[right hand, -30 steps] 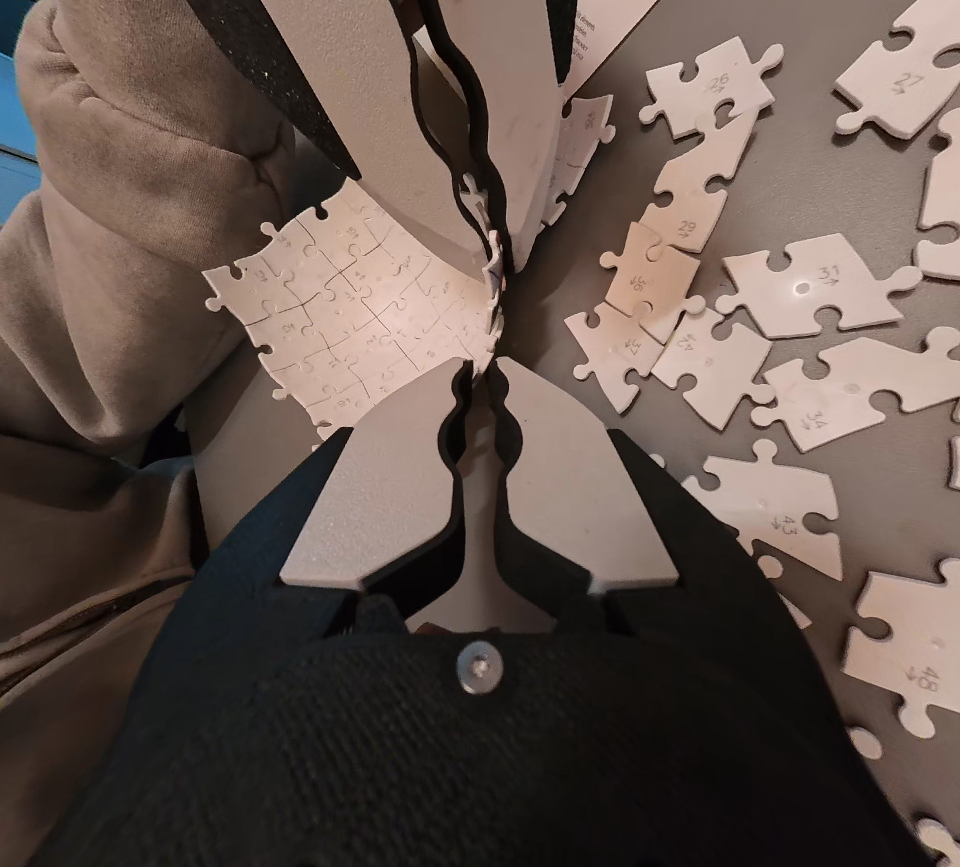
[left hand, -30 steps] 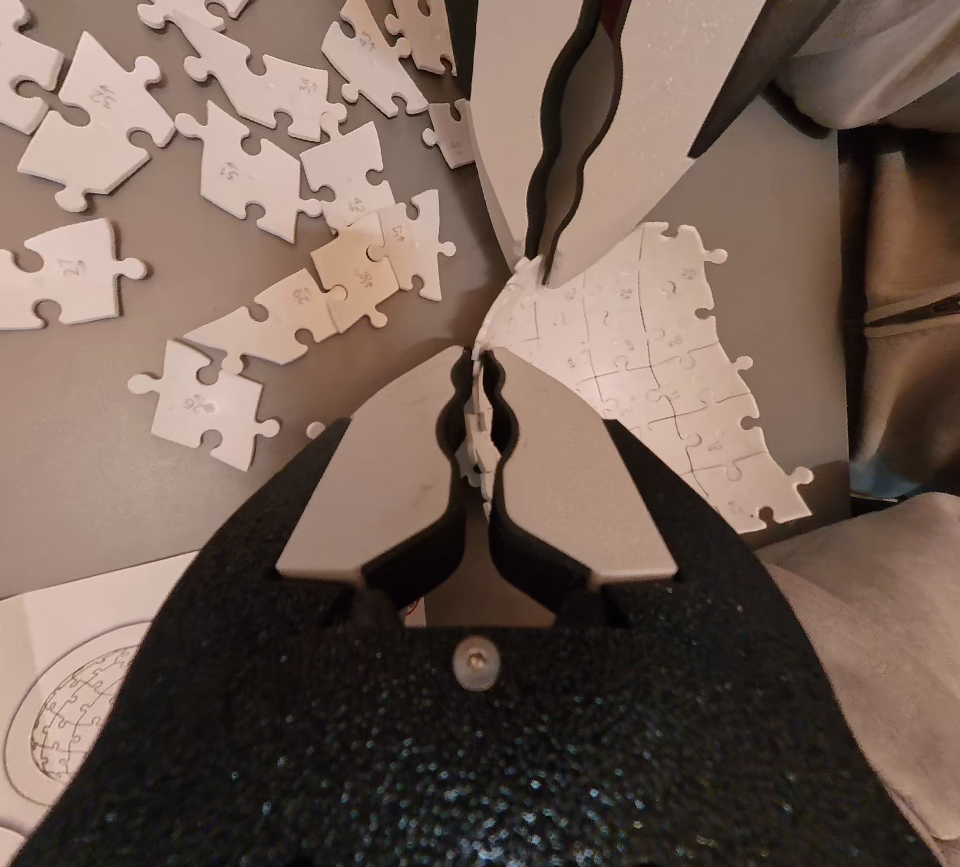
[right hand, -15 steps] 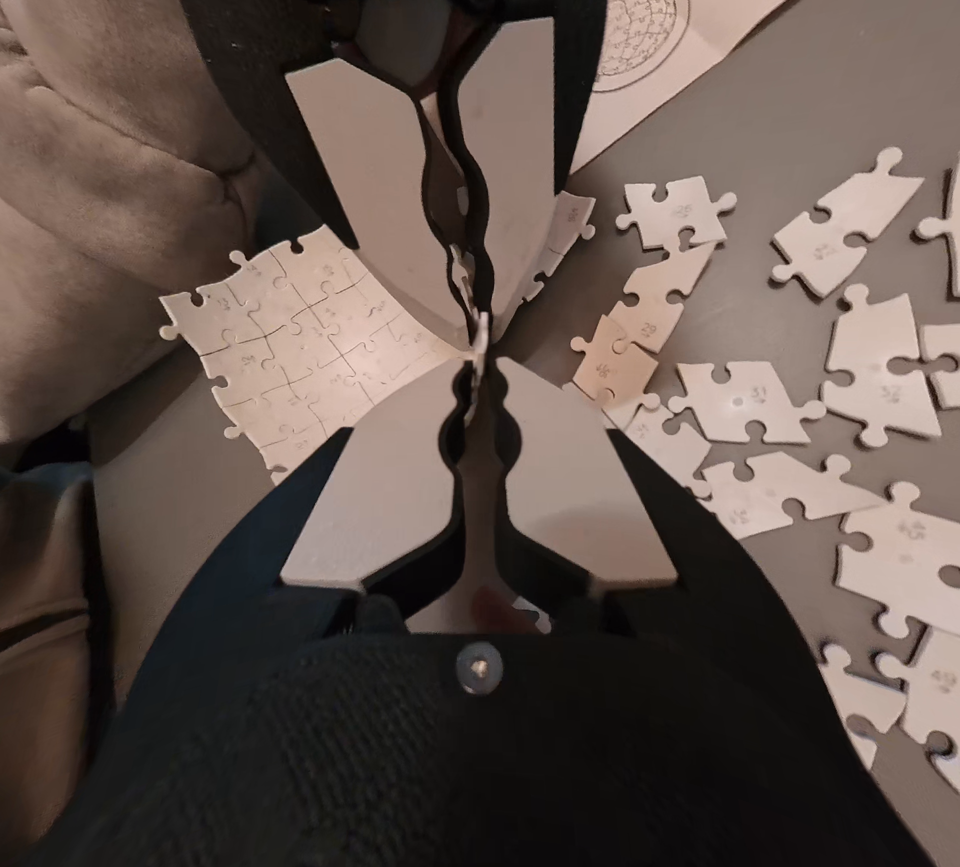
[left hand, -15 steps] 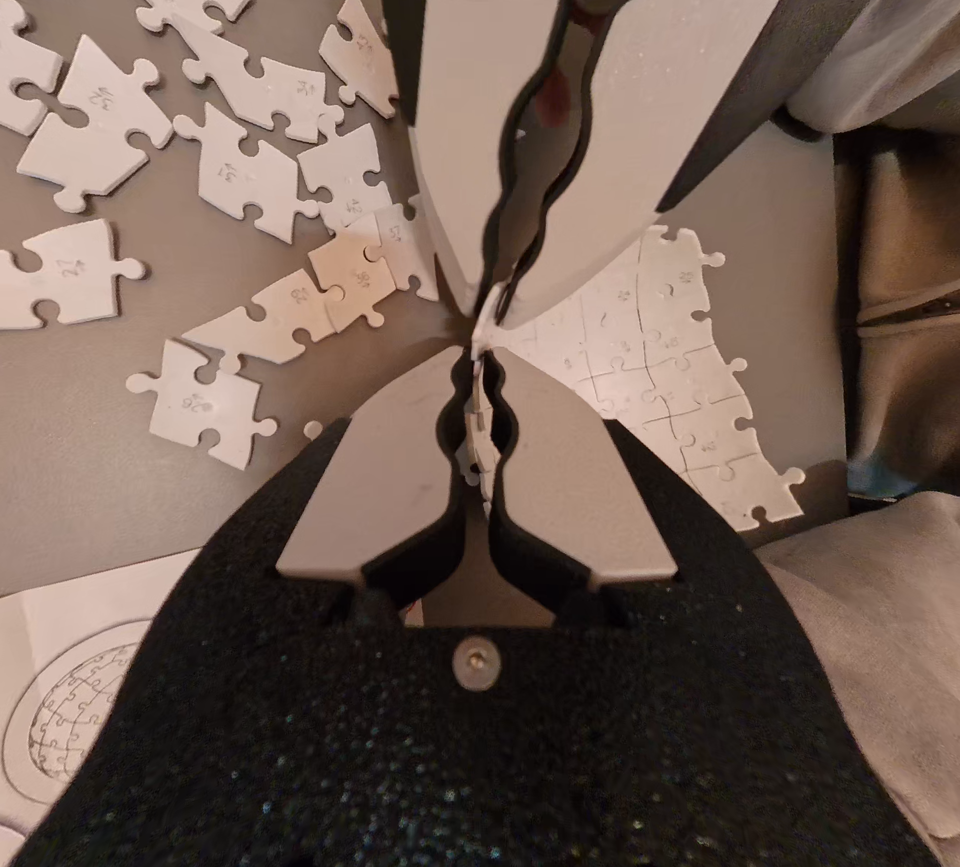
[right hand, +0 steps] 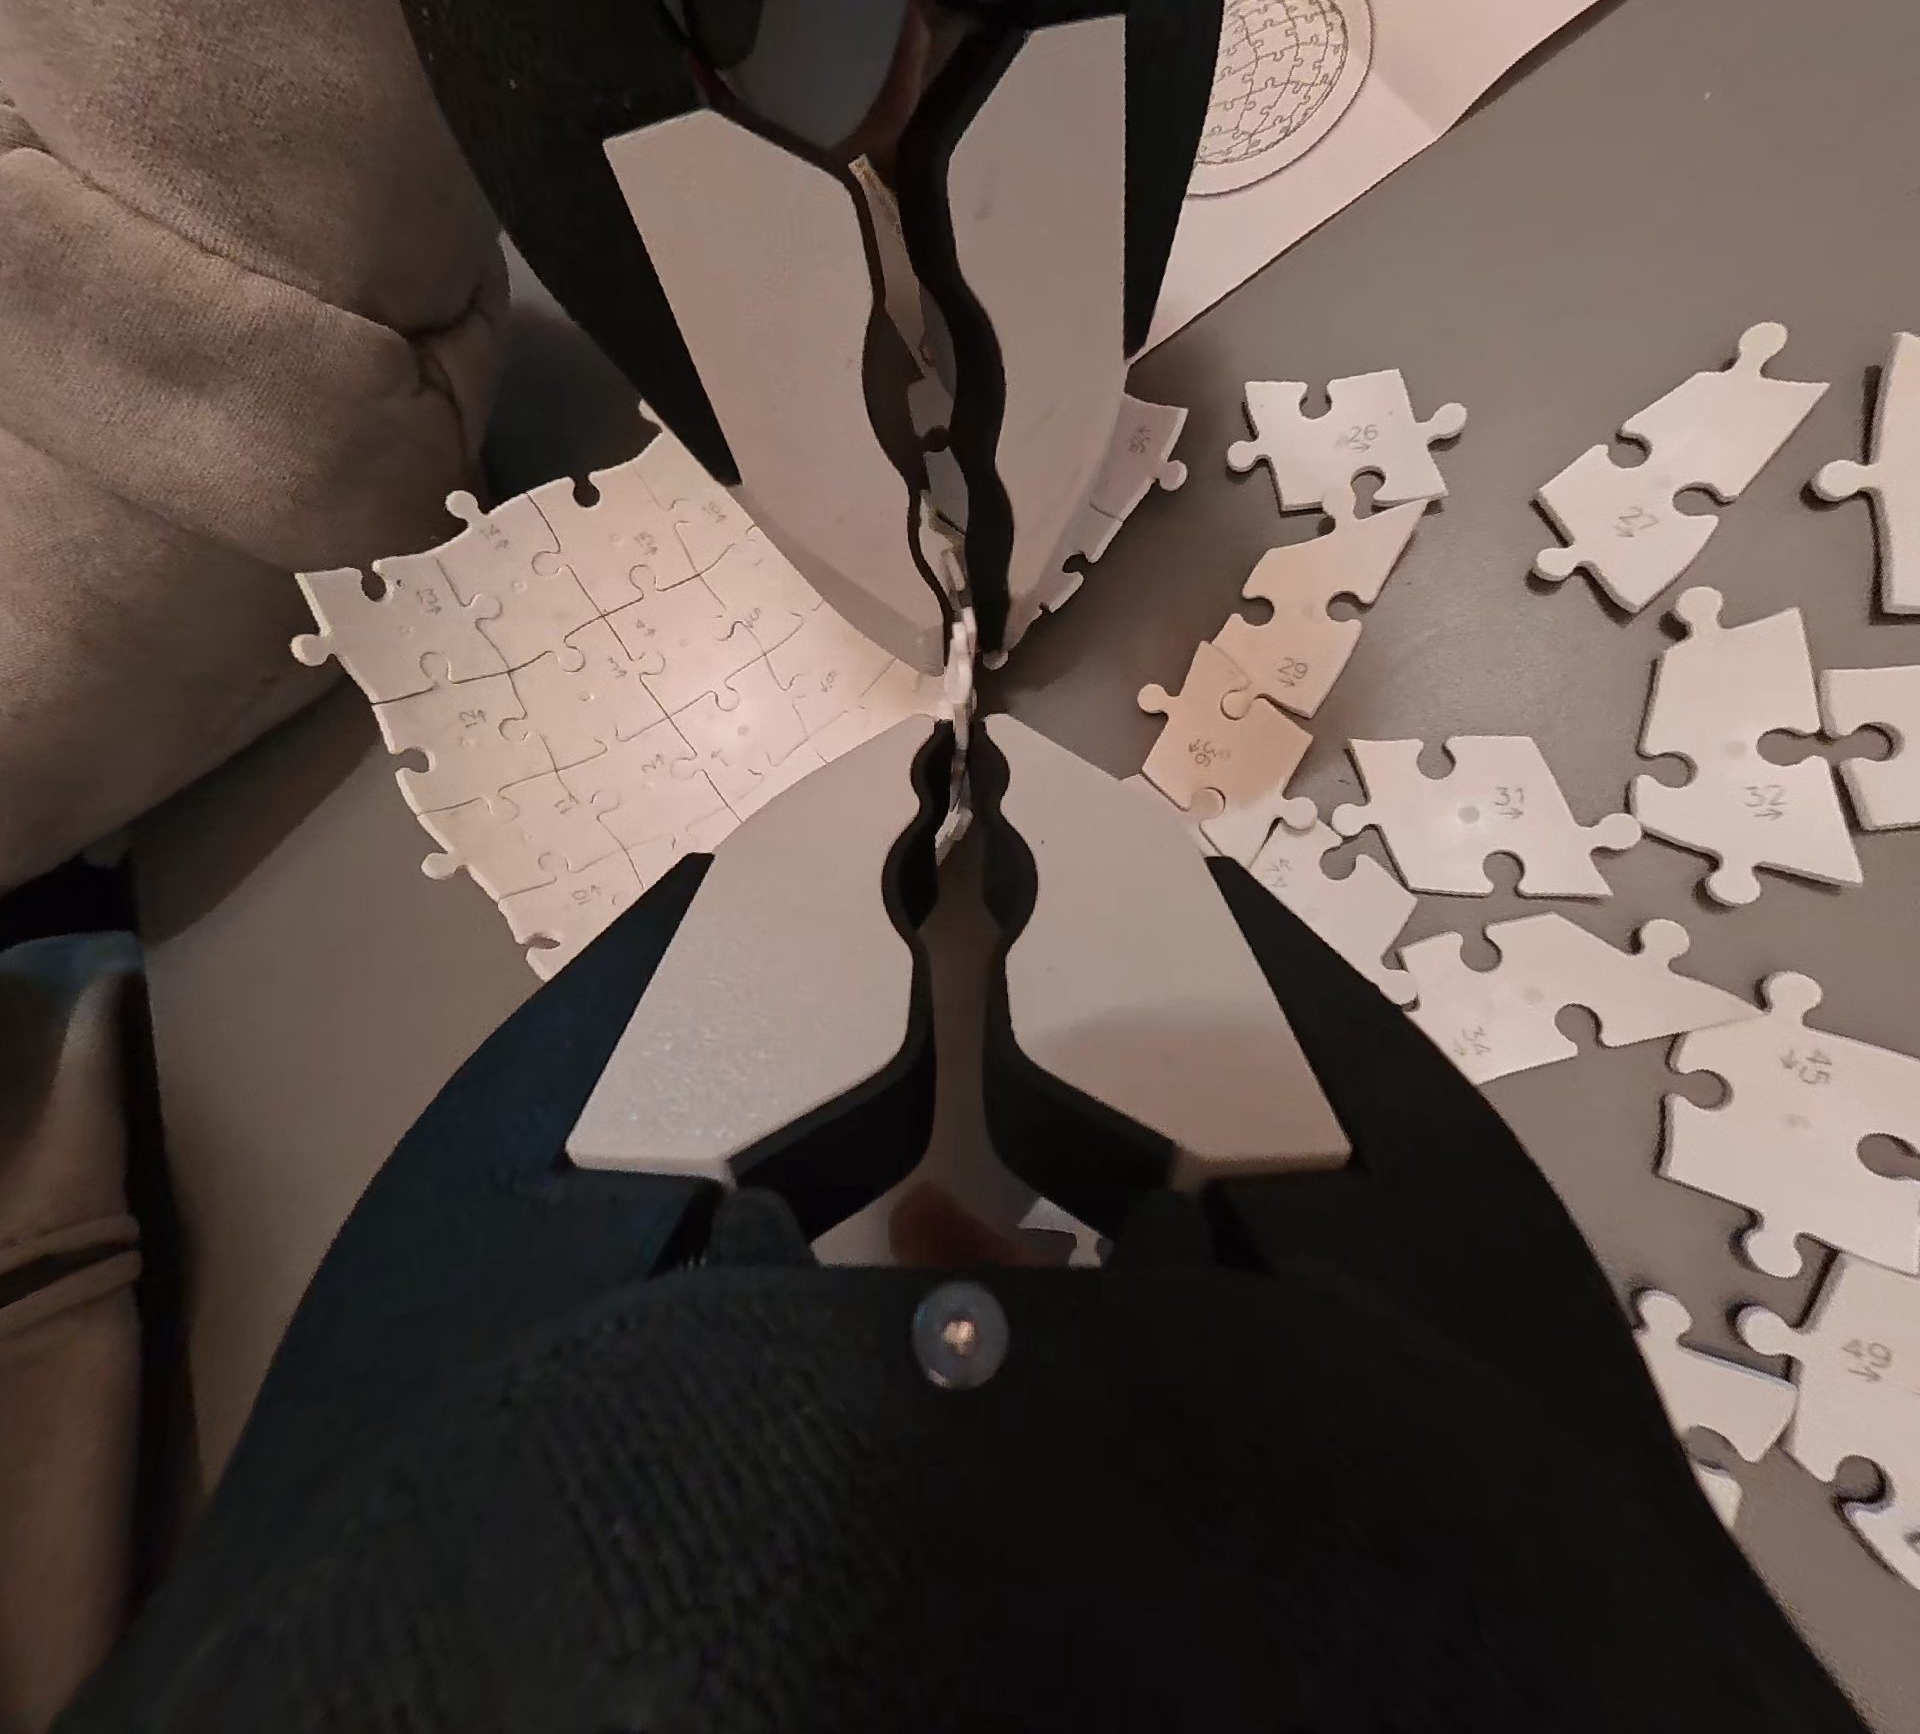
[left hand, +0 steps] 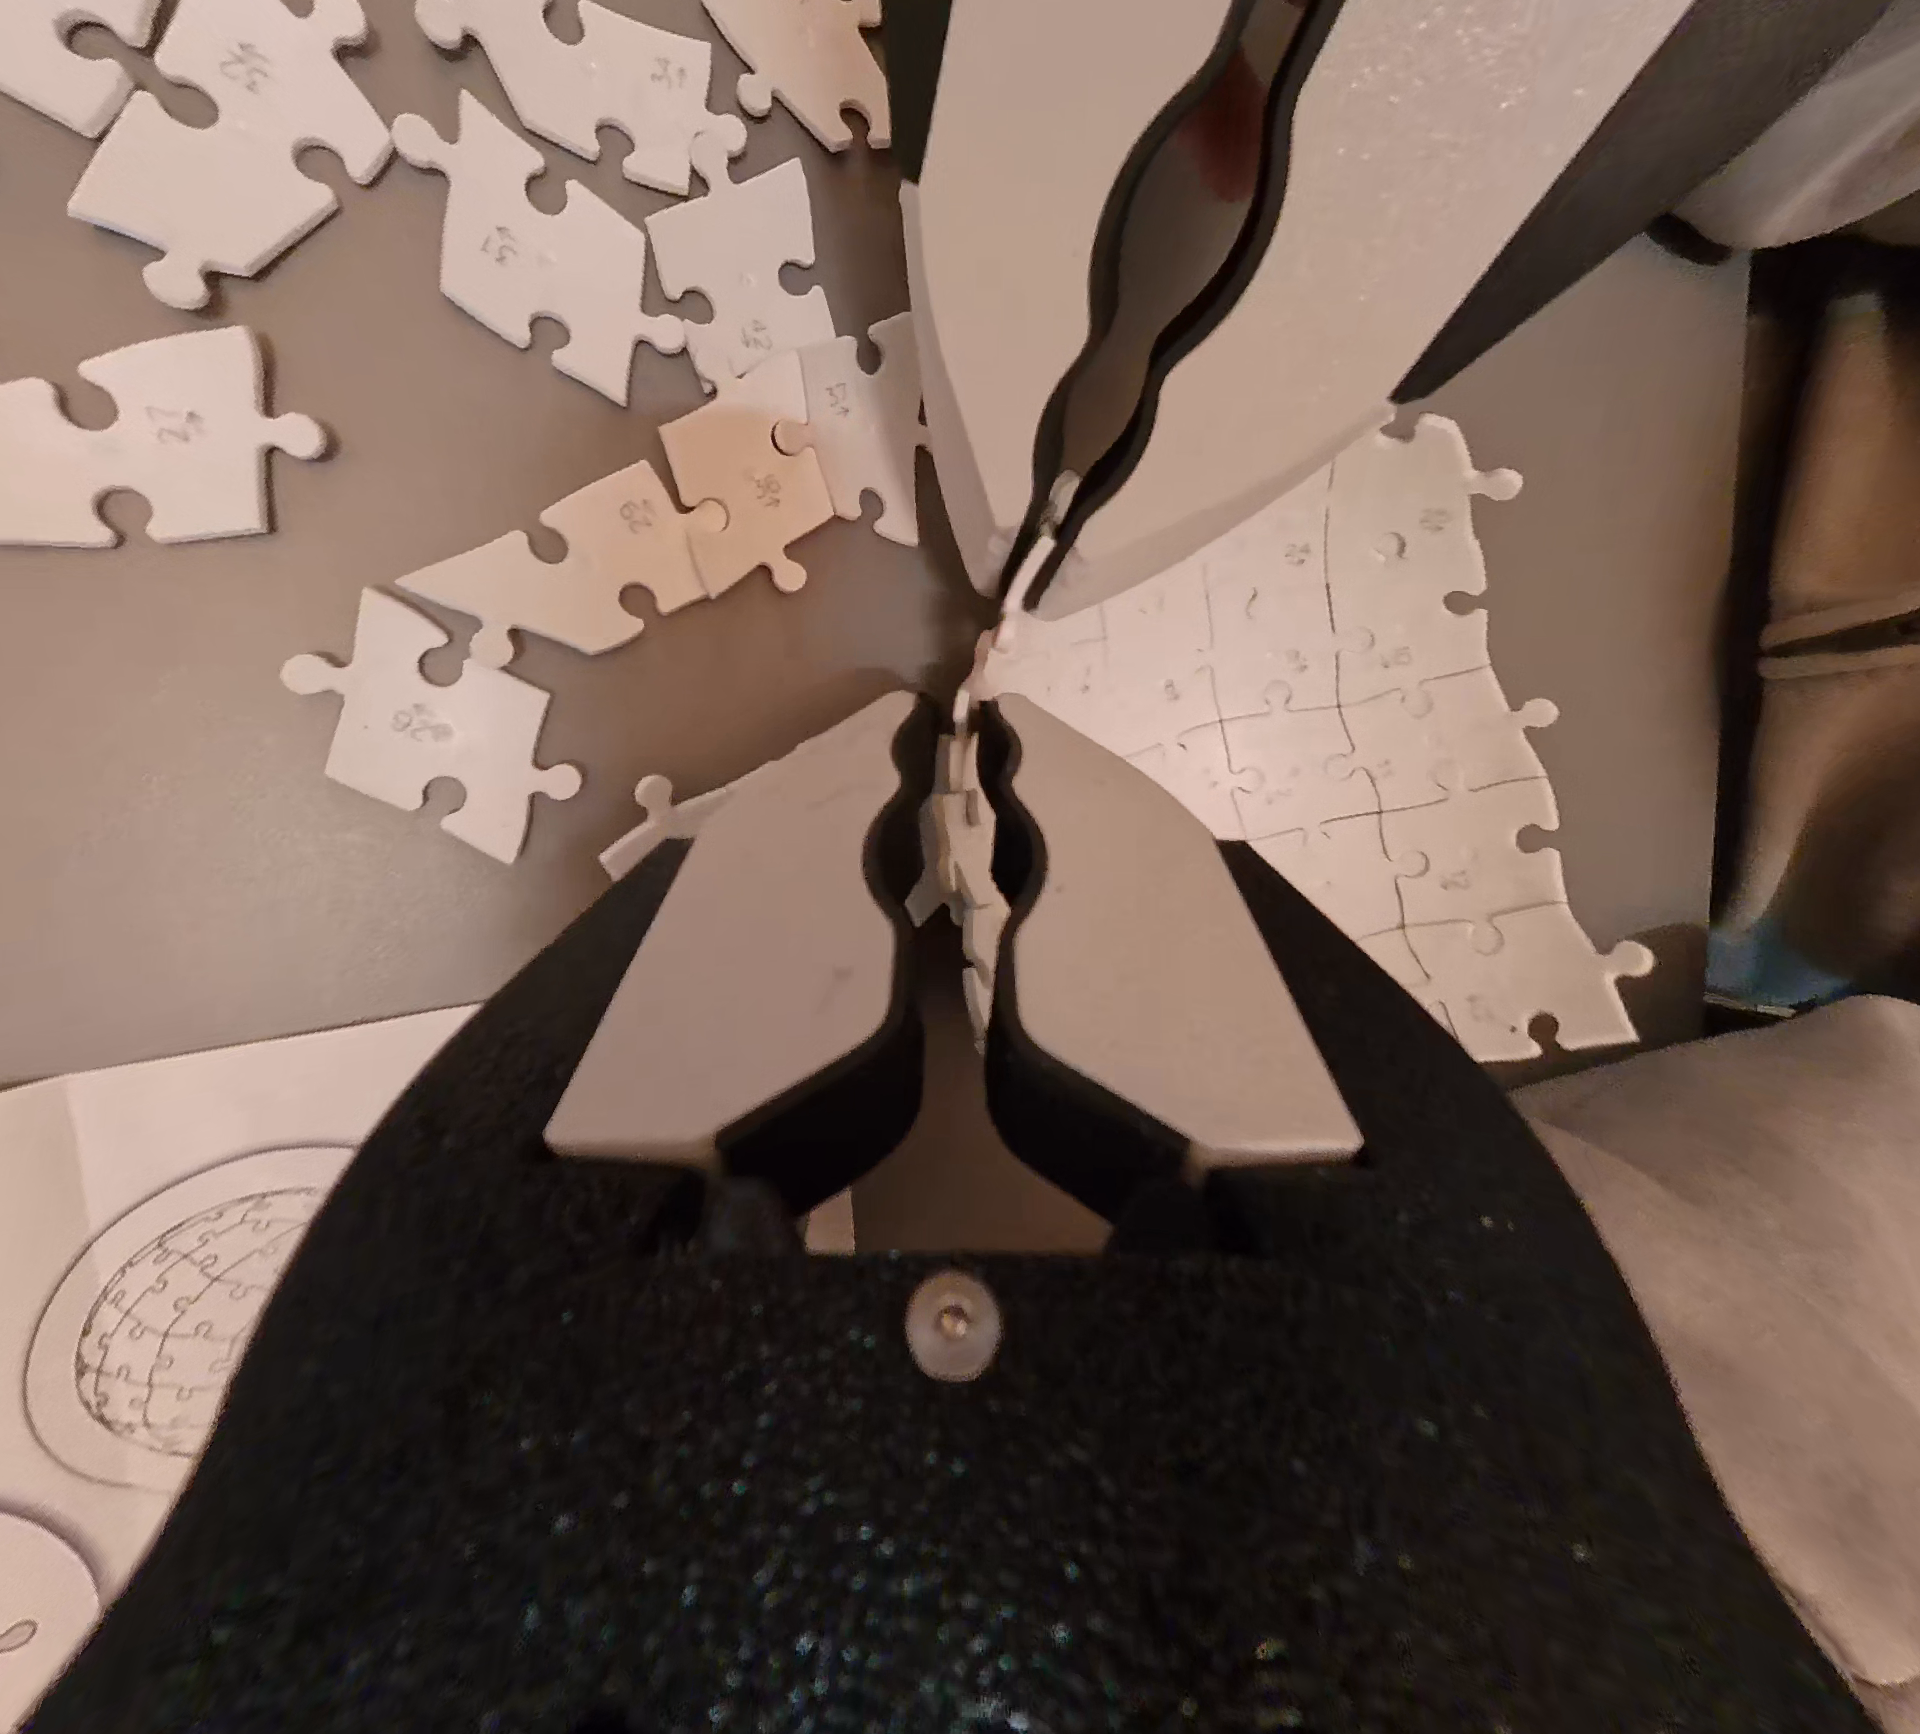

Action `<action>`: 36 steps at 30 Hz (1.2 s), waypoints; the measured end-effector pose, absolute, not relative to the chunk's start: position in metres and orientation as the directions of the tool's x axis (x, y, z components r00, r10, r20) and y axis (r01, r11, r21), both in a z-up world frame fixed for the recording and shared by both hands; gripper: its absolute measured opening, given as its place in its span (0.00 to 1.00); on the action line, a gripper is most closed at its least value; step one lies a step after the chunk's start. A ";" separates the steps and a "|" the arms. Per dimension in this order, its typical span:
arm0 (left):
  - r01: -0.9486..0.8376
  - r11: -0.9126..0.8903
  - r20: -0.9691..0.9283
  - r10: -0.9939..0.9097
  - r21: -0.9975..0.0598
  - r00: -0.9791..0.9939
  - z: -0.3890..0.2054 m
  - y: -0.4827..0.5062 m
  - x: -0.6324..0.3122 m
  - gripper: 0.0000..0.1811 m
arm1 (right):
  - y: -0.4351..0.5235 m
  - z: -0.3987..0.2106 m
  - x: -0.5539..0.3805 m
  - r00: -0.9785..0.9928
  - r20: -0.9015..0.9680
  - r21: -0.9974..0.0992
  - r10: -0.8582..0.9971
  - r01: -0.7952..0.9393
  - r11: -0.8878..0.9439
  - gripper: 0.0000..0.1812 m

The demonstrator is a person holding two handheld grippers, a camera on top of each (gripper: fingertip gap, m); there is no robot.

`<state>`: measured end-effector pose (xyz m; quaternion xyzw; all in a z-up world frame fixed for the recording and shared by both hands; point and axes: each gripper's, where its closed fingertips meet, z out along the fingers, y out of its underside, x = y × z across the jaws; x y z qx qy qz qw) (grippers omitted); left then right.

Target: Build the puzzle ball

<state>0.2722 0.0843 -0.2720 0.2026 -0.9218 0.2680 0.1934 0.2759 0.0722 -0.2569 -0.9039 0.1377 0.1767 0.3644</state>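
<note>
A curved, partly assembled white puzzle section [left hand: 1351, 749] [right hand: 582, 697] is held on edge above the grey table [left hand: 208, 853]. My left gripper [left hand: 961, 713] is shut on the section's near edge, which runs between its fingers. My right gripper [right hand: 966, 734] is shut on the same edge from the opposite side. In the left wrist view the right gripper [left hand: 1029, 578] comes down from the top, almost tip to tip with the left. In the right wrist view the left gripper [right hand: 961, 635] does the same. The edge between the tips is mostly hidden.
Several loose numbered white pieces [left hand: 447, 718] [right hand: 1496, 811] lie scattered on the table. A joined pair [left hand: 686, 531] [right hand: 1257, 697] lies close to the grippers. A printed instruction sheet [left hand: 156, 1269] [right hand: 1455, 74] lies at the table's edge. A person's beige sleeve [right hand: 208, 230] is beside the section.
The right gripper has come in towards the left gripper's tips and now pinches the section's edge right next to them. The left gripper has kept its hold throughout.
</note>
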 end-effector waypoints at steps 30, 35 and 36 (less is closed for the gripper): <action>-0.563 0.729 0.448 -0.384 -0.390 -0.807 -0.272 0.100 0.285 0.11 | 0.075 -0.263 0.281 0.907 -0.386 -0.603 -0.170 -0.388 -0.698 0.03; -0.591 0.731 0.440 -0.431 -0.342 -0.788 -0.269 0.111 0.279 0.12 | 0.075 -0.263 0.281 0.907 -0.386 -0.603 -0.167 -0.385 -0.699 0.03; -0.588 0.736 0.448 -0.425 -0.335 -0.787 -0.270 0.111 0.277 0.13 | 0.075 -0.263 0.281 0.907 -0.387 -0.604 -0.167 -0.386 -0.697 0.03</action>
